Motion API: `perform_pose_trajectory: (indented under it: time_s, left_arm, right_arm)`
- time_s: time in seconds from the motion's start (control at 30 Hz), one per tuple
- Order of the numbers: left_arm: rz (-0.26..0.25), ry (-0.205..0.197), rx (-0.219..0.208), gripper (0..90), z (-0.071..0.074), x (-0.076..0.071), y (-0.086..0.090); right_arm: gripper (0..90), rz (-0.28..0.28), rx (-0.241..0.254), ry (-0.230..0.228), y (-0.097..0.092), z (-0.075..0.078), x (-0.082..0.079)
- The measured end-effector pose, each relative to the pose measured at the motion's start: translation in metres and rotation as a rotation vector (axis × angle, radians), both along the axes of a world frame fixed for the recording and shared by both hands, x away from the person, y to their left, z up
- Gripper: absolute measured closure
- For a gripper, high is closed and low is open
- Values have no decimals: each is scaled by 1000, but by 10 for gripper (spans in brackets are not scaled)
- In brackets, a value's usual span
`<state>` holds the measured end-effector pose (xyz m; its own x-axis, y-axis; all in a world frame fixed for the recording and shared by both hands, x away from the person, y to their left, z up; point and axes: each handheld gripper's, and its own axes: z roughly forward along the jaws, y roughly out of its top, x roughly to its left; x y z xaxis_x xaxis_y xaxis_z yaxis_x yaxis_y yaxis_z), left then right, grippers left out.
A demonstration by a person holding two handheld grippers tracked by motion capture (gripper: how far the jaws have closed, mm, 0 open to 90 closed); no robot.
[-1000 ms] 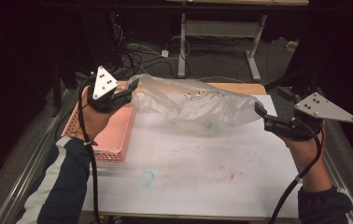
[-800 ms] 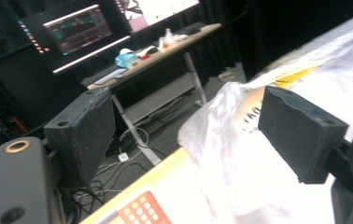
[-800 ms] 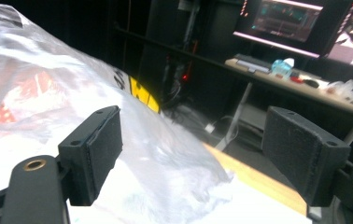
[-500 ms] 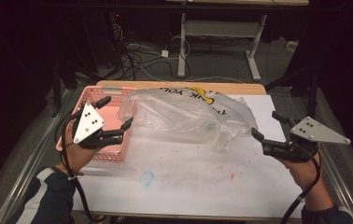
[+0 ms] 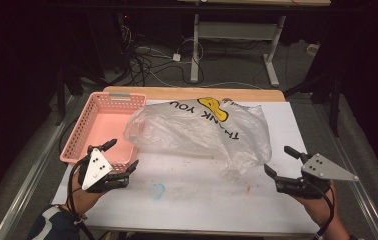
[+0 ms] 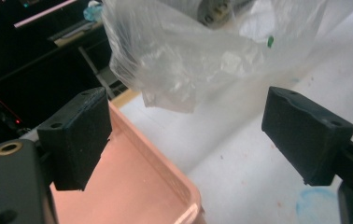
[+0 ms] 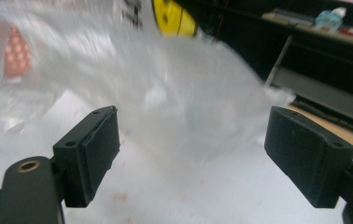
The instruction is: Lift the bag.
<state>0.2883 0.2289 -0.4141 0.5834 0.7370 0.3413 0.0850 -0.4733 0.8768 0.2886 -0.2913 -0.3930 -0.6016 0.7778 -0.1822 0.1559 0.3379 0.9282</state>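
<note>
Bag: the clear plastic bag [image 5: 202, 132] with a yellow smiley face lay on the white tabletop [image 5: 202, 200], its left end just beside the pink basket [image 5: 84, 132].
Left gripper: the left gripper [image 5: 119, 162] had just been opening; it was spread wide over the basket's near corner, with nothing between its jaws.
Right gripper: the right gripper [image 5: 281, 161] was spread wide too, near the bag's right end, not touching it.
</note>
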Motion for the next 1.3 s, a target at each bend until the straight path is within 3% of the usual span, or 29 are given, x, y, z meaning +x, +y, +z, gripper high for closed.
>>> perform_pose_trajectory:
  time_s: [0.1,0.17,0.37,0.83,1.3]
  left_arm:
    - [-6,61,10,158,-15,2,1]
    - [-1,63,51,159,-22,2,-1]
    - [-15,78,58,159,-27,3,-5]
    - [-9,88,27,159,-26,4,-1]
    - [-12,102,26,159,-26,7,-2]
  right_arm:
    - [182,2,-27,32,1,-18,-1]
    - [177,6,-74,46,3,-27,0]
    - [185,16,-98,86,8,-42,5]
    - [190,22,-102,71,9,-43,5]
    - [190,24,-98,69,10,-41,4]
